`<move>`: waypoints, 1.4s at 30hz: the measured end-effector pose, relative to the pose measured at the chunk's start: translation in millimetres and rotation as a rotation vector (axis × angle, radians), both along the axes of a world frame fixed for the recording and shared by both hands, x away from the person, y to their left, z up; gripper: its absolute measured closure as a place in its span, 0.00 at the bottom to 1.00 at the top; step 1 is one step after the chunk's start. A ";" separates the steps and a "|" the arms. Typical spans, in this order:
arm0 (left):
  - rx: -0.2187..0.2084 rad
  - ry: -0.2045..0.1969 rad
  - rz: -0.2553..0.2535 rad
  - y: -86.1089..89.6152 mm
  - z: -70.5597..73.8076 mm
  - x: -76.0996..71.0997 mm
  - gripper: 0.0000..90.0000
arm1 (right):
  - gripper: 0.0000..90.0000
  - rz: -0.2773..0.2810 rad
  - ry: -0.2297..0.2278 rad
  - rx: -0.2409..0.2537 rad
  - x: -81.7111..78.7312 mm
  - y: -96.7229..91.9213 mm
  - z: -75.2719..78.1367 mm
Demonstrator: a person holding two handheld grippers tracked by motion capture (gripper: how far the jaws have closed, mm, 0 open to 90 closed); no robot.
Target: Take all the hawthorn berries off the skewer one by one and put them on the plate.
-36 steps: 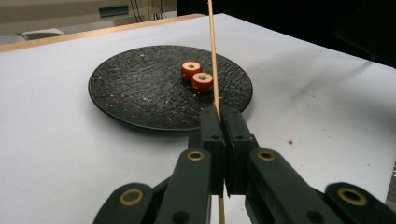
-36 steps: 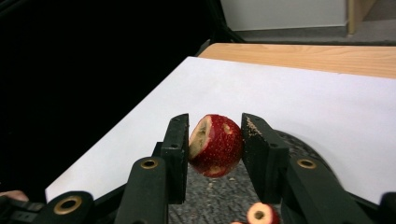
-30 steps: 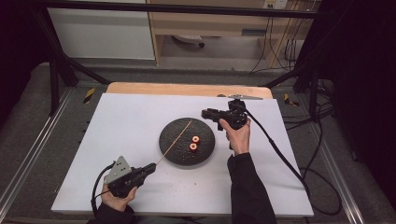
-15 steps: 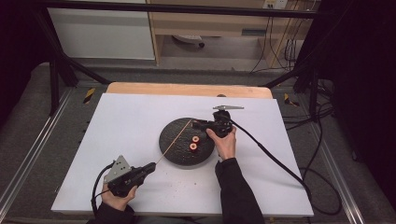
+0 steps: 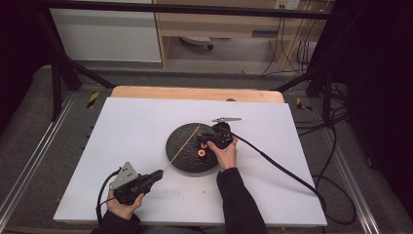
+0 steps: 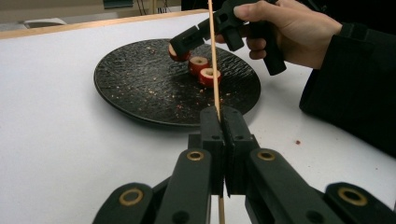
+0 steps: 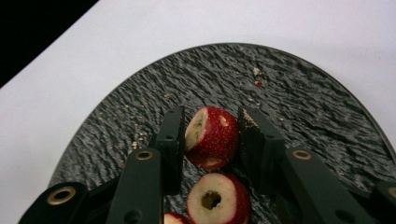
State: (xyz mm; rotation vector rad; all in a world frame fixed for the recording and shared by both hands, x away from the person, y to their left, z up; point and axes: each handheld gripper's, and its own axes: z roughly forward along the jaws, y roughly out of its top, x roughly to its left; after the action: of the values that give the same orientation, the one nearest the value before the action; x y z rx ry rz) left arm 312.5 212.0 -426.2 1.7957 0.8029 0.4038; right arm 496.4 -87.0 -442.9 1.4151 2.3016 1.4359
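High view first, from the near edge of the table [image 5: 146, 117]: the left gripper [image 5: 155, 176] sits low at the front, its jaws pressed fully together on the near end of a thin wooden skewer [image 5: 182, 146]. Left gripper view shows the same pinch up close, the two black pads meeting with the skewer [image 6: 215, 65] clamped between them and running straight away, slanting up over the plate [image 6: 135, 88]. Farther out, the dark round plate [image 5: 180, 146] lies mid-table, speckled with crumbs, and three red cored fruit pieces sit on it in a short row. The right gripper [image 5: 200, 141] is down over the plate, a hand [image 5: 225, 153] wrapped round its body. Right gripper view shows its jaws standing narrow, one on each side of the farthest fruit piece [image 7: 212, 136], the pads against its red skin so the piece is gripped, resting at or just above the plate surface. A second piece [image 7: 217, 198], hole facing up, lies just beside it on the plate [image 7: 303, 107], nearer that camera, with the edge of a third below.
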 end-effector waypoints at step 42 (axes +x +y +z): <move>0.056 0.086 0.018 -14.9 8.5 21.1 0.98 | 0.02 0.043 -0.140 -0.135 -98.1 -116.1 16.0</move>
State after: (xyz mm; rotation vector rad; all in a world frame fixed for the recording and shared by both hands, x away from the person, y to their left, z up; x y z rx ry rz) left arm 333.6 197.1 -417.6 1.8692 0.8761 0.3663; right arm 398.2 -203.1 -426.9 1.1965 2.3055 1.3166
